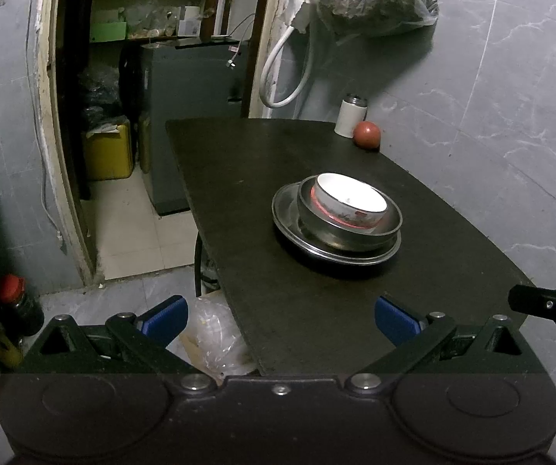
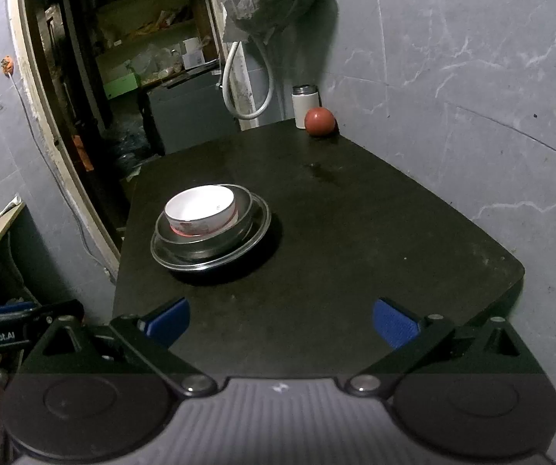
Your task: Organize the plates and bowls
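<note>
Stacked on the black tabletop (image 2: 355, 232), I see a white ceramic bowl (image 1: 349, 199) nested in a steel bowl (image 1: 355, 228) on a steel plate (image 1: 289, 217); its red pattern is blurred. My left gripper (image 1: 280, 319) and right gripper (image 2: 280, 319) both hang spread wide and empty near the table's front edge, well apart from the stack.

White bowl (image 1: 351, 200) nested in steel bowl (image 1: 349, 224) on steel plate (image 1: 289, 209).

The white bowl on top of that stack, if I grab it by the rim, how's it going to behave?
The white bowl looks like glazed ceramic, so probably stiff, somewhat slippery, and breakable if dropped. It sits loosely nested in the steel bowl, itself on the steel plate, so it should lift free, though it may clink or drag the metal. Both grippers are open and well back.
</note>
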Demonstrator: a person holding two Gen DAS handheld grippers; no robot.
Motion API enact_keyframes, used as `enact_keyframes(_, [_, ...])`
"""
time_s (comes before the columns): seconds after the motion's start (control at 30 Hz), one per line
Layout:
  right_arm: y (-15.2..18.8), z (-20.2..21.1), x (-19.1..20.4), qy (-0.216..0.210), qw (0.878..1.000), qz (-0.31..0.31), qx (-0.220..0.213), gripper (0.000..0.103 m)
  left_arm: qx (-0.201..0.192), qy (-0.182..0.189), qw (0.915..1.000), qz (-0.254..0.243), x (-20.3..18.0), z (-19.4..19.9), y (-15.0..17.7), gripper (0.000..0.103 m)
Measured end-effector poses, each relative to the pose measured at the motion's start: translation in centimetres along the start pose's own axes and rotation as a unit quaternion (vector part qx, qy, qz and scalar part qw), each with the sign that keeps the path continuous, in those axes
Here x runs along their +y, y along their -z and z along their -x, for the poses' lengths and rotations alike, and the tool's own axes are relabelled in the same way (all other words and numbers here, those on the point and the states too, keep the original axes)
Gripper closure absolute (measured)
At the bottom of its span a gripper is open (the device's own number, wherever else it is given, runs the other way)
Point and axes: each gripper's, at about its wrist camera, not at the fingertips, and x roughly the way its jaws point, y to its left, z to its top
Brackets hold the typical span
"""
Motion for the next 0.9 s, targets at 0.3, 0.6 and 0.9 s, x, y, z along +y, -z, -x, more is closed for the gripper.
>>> enact_keyframes(0.3, [-0.01, 0.01, 0.02, 0.001, 1.000, 0.000, -0.001, 0.000, -0.001, 0.001, 1.0000, -0.001, -0.30, 0.01, -0.14, 0.001])
enact_keyframes(0.6, [-0.18, 0.04, -0.22, 0.001, 1.000, 0.000, -0.002, 0.000, -0.001, 0.001, 1.0000, -0.001, -0.27, 0.04, -0.12, 0.001])
enact_keyframes(0.9, [-0.25, 0.07, -0.35, 0.002, 1.000, -0.001, -0.003, 0.000, -0.001, 0.001, 1.0000, -0.002, -0.26, 0.03, -0.11, 0.001])
